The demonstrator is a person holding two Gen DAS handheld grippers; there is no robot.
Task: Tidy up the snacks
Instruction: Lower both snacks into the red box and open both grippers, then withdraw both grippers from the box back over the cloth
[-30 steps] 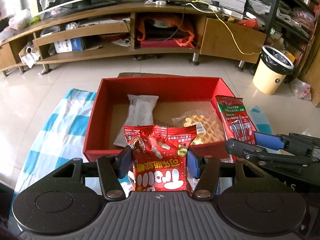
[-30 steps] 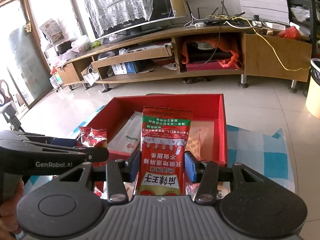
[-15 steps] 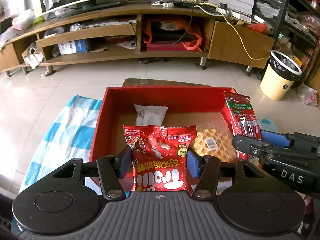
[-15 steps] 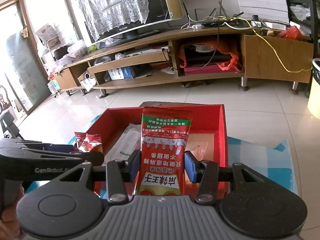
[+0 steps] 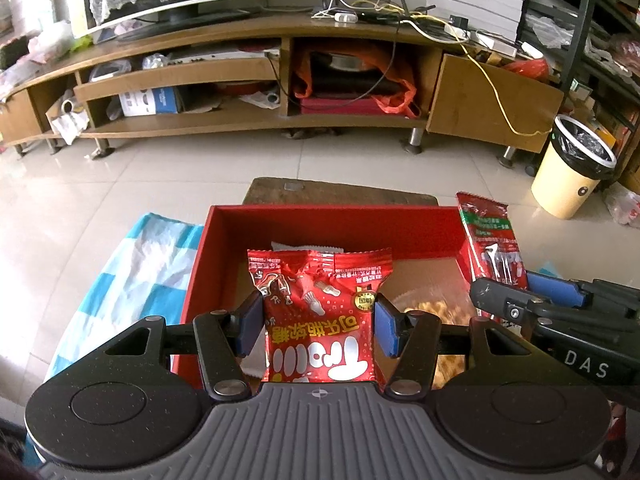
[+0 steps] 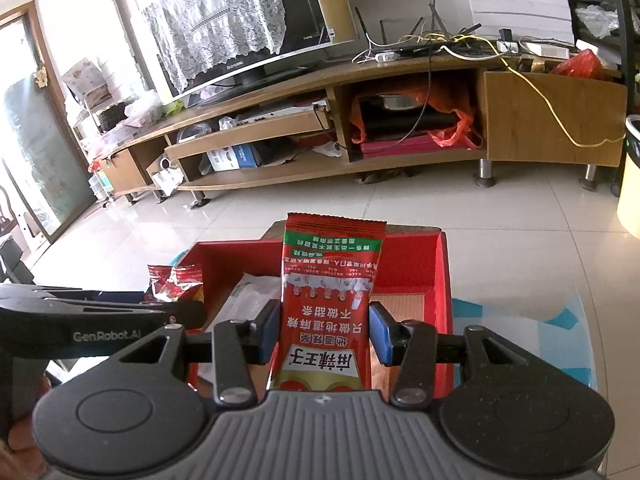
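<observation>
My left gripper (image 5: 318, 322) is shut on a red candy packet (image 5: 320, 312) and holds it above the near part of the red box (image 5: 332, 222). My right gripper (image 6: 324, 330) is shut on a tall red snack packet with a green band (image 6: 330, 292), also above the box (image 6: 440, 280). The tall packet shows at the right in the left wrist view (image 5: 490, 240), and the candy packet shows at the left in the right wrist view (image 6: 176, 282). A white wrapped snack (image 6: 244, 300) and a waffle pack (image 5: 432, 308) lie inside the box.
The box stands on a blue and white checked cloth (image 5: 132, 272) on a tiled floor. A wooden TV stand (image 5: 260, 80) runs along the back. A yellow bin (image 5: 572, 168) stands at the right. A brown board (image 5: 340, 192) lies behind the box.
Both grippers have moved forward and tilted up with their packets held. The box now sits lower and closer in both views, and more of the room shows.
</observation>
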